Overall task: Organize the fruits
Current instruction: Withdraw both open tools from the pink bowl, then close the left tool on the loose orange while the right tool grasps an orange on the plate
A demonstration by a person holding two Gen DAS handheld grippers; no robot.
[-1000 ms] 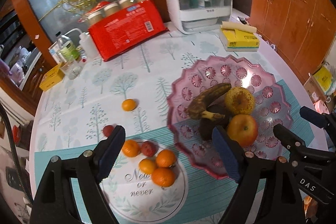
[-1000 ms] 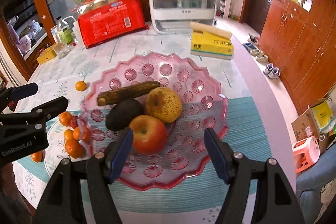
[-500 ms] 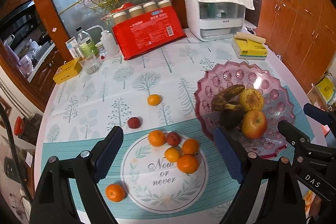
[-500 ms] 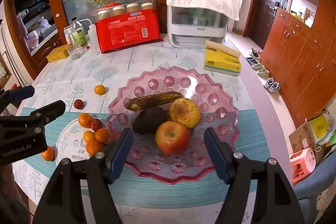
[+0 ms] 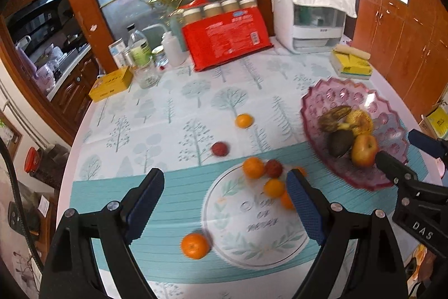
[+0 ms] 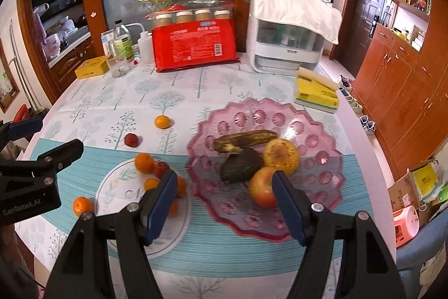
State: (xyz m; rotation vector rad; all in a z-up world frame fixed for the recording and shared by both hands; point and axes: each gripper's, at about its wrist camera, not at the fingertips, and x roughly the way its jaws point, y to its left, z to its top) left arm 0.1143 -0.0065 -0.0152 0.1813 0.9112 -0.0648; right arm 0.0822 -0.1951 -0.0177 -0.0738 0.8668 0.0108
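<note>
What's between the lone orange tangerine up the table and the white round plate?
A small red fruit lies on the tree-print tablecloth, seen in both views.

Loose orange beside white plate

Pink glass bowl, right of centre, holds a banana, avocado, apple. Tangerines cluster on the round plate, lower left.

Bowl: translucent pink pressed plastic or glass, glossy. Beside it, tablecloth: smooth, faint sheen. Plate: white, glazed. Left of bowl, tangerines: matt, dimpled peel. Behind bowl, cabinets: polished wood.
</note>
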